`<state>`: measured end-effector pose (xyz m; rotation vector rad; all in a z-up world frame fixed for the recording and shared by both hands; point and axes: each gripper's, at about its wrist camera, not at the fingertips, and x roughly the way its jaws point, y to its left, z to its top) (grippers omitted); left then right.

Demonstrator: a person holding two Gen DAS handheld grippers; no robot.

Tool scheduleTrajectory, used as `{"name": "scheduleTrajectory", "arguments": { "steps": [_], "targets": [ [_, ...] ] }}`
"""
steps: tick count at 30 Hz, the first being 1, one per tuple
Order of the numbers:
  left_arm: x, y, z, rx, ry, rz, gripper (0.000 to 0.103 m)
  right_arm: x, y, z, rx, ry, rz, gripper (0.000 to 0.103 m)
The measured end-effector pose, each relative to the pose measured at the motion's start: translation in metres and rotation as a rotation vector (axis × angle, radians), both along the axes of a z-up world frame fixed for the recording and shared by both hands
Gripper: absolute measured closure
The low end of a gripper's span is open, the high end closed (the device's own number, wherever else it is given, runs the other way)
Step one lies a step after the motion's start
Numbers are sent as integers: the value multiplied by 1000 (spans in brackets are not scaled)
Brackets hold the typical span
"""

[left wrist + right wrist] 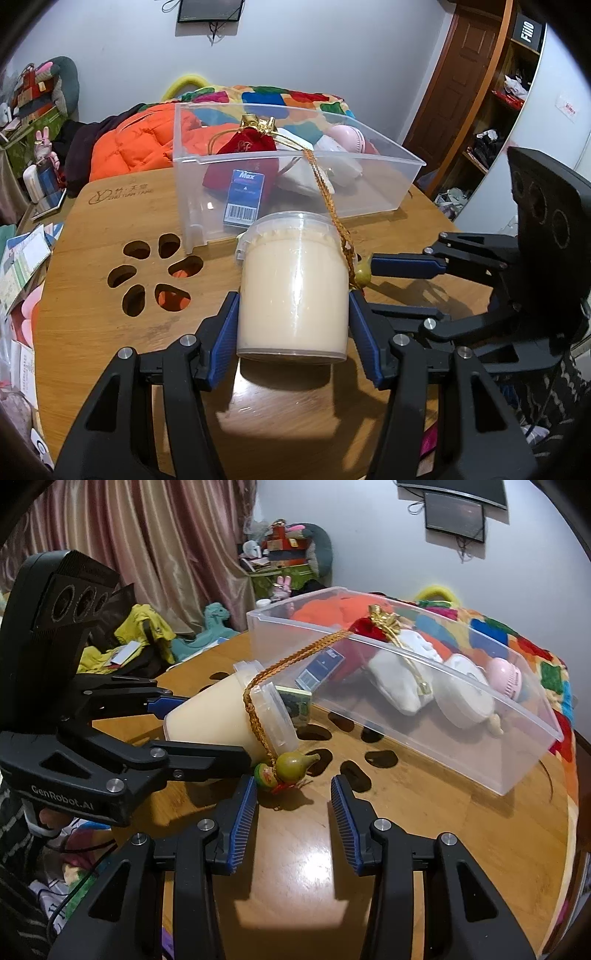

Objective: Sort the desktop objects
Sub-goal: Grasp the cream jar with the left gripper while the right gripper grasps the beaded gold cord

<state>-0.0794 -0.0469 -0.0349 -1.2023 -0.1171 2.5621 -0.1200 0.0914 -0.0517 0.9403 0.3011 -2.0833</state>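
My left gripper (293, 332) is shut on a clear lidded jar of cream-coloured paste (291, 284), held tilted over the wooden table (110, 332). A golden braided cord (332, 206) runs from the clear plastic bin (369, 192) over the jar's lid down to a green gourd charm (291, 768) on the table. My right gripper (293, 808) stands open just short of the charm, nothing between its pads. In the right wrist view the left gripper (207, 731) and jar (218, 716) are at the left. One blue finger (406, 265) of the right gripper shows beside the gourd (364, 275).
The bin (461, 731) holds a red pouch (247, 147), a blue card box (243, 199), white items and a pink fan (504, 675). Paw-shaped cutouts (147, 273) pierce the tabletop. An orange jacket (136, 144) and a patchwork blanket (517, 642) lie behind. Papers clutter the left edge (22, 266).
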Motion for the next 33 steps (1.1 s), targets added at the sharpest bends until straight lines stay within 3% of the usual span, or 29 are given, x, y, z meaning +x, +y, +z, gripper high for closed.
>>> {"name": "scheduleTrajectory", "arguments": {
  "steps": [6, 10, 22, 33],
  "targets": [
    [5, -1, 1, -28, 12, -9, 47, 0, -5, 3, -28, 38, 51, 86],
    [6, -4, 0, -31, 10, 1, 47, -1, -6, 3, -34, 28, 38, 90],
    [12, -20, 1, -69, 23, 57, 47, 0, 13, 14, 2, 50, -26, 90],
    [13, -29, 1, -103, 29, 92, 46, -14, 17, 7, 36, -23, -91, 88]
  ]
}}
